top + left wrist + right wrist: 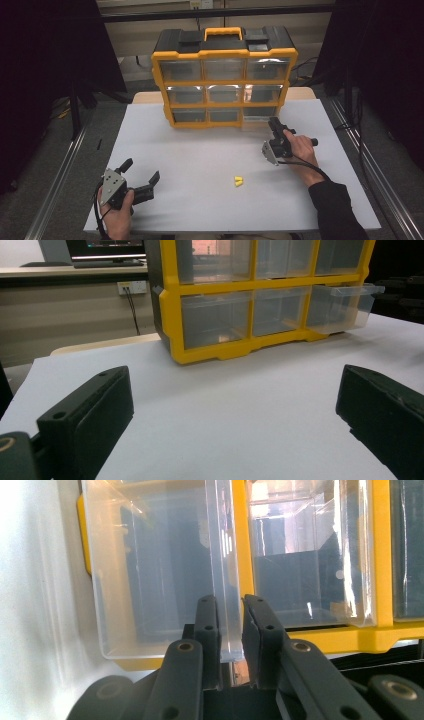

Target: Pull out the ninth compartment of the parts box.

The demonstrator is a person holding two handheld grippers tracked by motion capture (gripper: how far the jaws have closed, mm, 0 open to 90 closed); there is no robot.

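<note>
— Desk status?
— White, w/ yellow organizer at back.
— Right hand-held gripper?
— Clamped on clear drawer front lip, bottom-right slot, pulled out.
— Left hand-held gripper?
— Wide open, nr front-left edge.

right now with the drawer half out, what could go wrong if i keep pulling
1. The right hand-held gripper pinches only the thin front wall of the clear plastic drawer; it may slip off or flex.
2. The drawer already juts from the yellow and black drawer organiser; pulled further, it could drop out.
3. The small yellow piece lies loose and could be knocked.
</note>
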